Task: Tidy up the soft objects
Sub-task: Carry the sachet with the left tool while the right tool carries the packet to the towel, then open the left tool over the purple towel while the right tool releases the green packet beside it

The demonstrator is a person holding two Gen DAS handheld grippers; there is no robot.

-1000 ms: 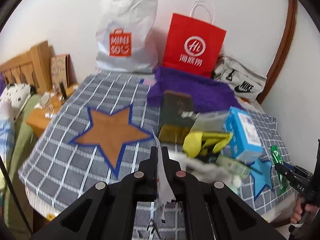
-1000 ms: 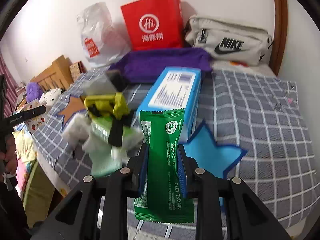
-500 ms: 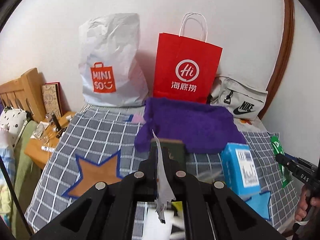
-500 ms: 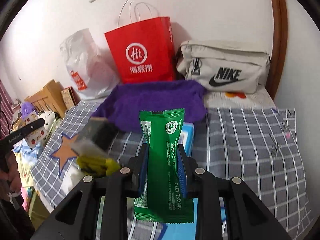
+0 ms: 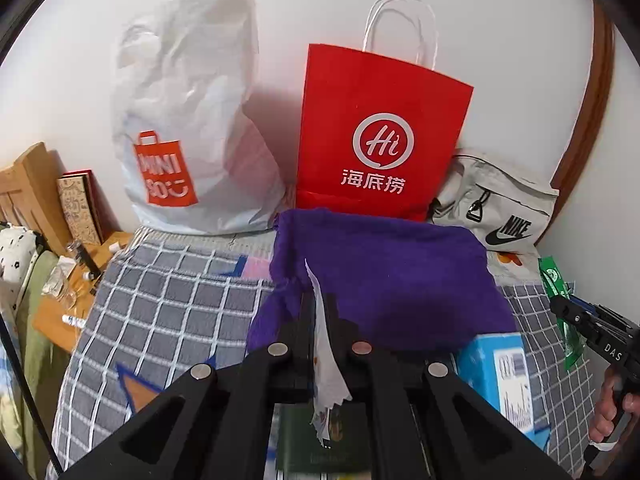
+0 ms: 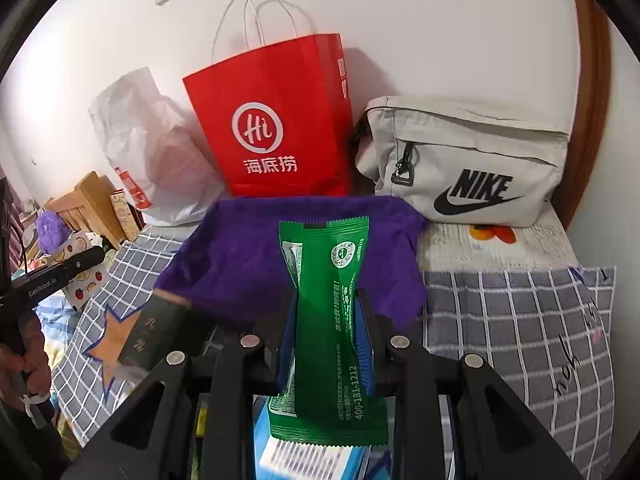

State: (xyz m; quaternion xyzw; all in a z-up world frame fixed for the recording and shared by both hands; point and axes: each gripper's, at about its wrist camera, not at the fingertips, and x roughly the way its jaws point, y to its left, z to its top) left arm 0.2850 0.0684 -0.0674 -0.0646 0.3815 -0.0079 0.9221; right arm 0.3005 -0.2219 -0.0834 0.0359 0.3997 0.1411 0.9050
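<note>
My left gripper (image 5: 319, 312) is shut on a thin white torn-edged packet (image 5: 326, 356), held upright above the bed. My right gripper (image 6: 325, 312) is shut on a green snack packet (image 6: 328, 320), also upright; it shows at the right edge of the left wrist view (image 5: 560, 304). A purple towel (image 5: 392, 276) lies on the checked bedspread (image 5: 168, 308) just beyond both grippers, also in the right wrist view (image 6: 240, 256). A blue box (image 5: 500, 380) and a dark green booklet (image 5: 320, 440) lie below the grippers.
Against the wall stand a white Miniso plastic bag (image 5: 188, 128), a red paper bag (image 5: 376, 140) and a grey Nike bag (image 6: 468, 164). A wooden headboard (image 5: 28, 184) and a small cluttered side table (image 5: 72, 292) are at the left.
Both grippers have risen and moved toward the wall with their packets; the bags and purple towel look closer, and the pile of loose items has dropped below the views.
</note>
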